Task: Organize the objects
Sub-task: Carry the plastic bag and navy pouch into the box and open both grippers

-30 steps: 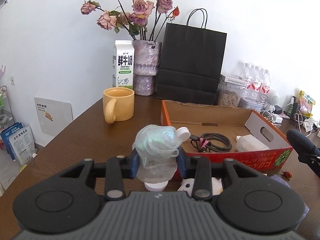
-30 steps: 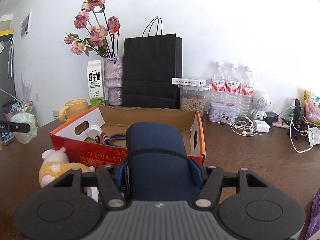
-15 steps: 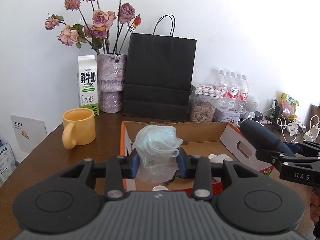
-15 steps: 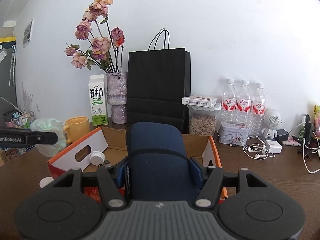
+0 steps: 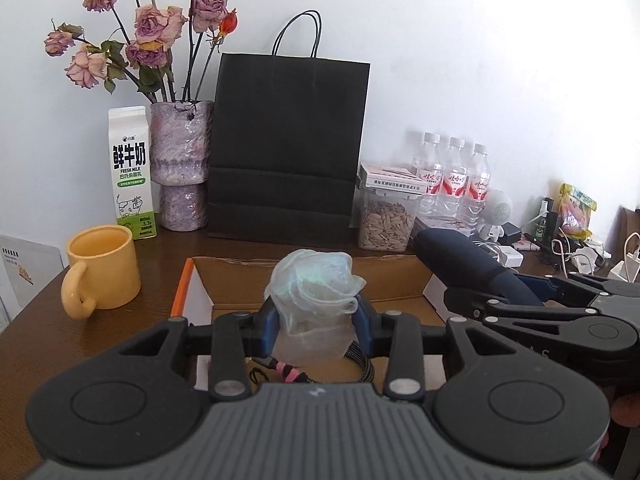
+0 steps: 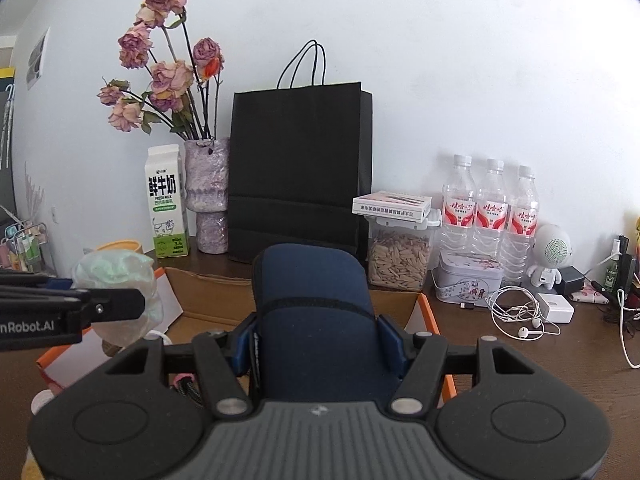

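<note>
on the brown tabletop (image 5: pixel 36 332), the left tool (image 5: pixel 316 322) is pinching a pouch (image 5: pixel 314 296) above the box (image 5: pixel 400 276); the right tool (image 6: pixel 316 340) is gripping a navy case (image 6: pixel 312 300) alongside. crowding could make them collide, or the slippery pouch could miss the box.

Left gripper (image 5: pixel 316 322): black plastic arms, blue pads (image 5: pixel 267 322) on fingertips, two round black discs, grey ribbed body with small white logo, silver screws. White letters "nRobot.AI" on side, seen from right wrist view. Right gripper (image 6: pixel 318 338): same black arms, blue pads (image 6: pixel 390 342), grey ribbed body, silver screws. Bit of skin (image 5: pixel 624 410) at edge.
</note>
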The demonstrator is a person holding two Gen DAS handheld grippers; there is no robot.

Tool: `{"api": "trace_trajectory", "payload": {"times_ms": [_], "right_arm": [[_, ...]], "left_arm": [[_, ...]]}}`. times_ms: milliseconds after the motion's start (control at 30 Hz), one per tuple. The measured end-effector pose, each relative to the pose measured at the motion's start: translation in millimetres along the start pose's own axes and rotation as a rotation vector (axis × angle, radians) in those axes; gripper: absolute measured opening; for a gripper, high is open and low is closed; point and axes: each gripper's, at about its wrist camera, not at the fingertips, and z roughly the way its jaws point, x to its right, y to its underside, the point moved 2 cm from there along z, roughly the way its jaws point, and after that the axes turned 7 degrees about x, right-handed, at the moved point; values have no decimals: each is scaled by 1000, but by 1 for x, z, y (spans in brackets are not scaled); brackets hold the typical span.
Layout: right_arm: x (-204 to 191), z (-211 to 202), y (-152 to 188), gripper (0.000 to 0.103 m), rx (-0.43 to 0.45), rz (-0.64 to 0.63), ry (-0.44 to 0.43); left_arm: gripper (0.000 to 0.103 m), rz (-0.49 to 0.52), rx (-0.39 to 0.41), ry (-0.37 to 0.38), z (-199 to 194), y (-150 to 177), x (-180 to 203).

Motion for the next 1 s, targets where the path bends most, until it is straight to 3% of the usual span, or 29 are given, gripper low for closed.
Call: {"api": "trace_trajectory", "payload": {"times_ms": [267, 533, 600, 667, 700, 733, 1000], "right_arm": [[12, 38, 6, 60, -66, 14, 33], [19, 53, 16, 62, -111, 15, 46], [19, 55, 19, 63, -131, 14, 51], [18, 54, 20, 82, -132, 8, 56], [17, 53, 19, 99, -127, 6, 57], [17, 52, 19, 103, -123, 3, 56], [15, 49, 18, 103, -122, 7, 47]], "left_arm": [[39, -12, -20, -22, 38, -6, 1], [41, -11, -60, -28, 51, 2, -4], [58, -4, -76, -28, 52, 4, -4], [103, -2, -68, -42, 51, 5, -4], [103, 5, -55, -61, 49, 4, -4], [103, 11, -49, -78, 48, 4, -5], [103, -13, -65, -99, 48, 2, -12]]}}
